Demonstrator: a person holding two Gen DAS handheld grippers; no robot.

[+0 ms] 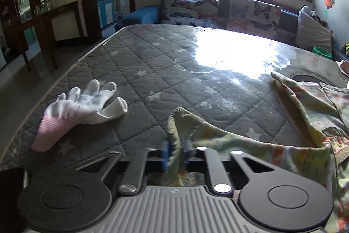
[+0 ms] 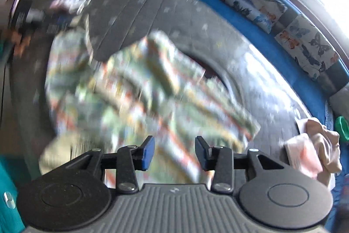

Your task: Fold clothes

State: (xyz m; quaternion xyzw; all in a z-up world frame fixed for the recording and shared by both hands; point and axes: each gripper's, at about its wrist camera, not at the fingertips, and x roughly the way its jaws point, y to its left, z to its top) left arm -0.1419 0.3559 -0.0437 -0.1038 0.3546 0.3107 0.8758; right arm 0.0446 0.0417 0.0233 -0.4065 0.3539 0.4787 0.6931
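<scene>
One corner of the patterned garment [image 1: 218, 139] sits pinched in my left gripper [image 1: 174, 152]; its length runs right, spread on the quilted mattress [image 1: 135, 62] under my open, empty right gripper [image 2: 174, 151]

No text, label, brand or number can be read in either view. The dark box [image 2: 21, 12] at ten o'clock in the right wrist view carries print, blurred beyond reading.
</scene>
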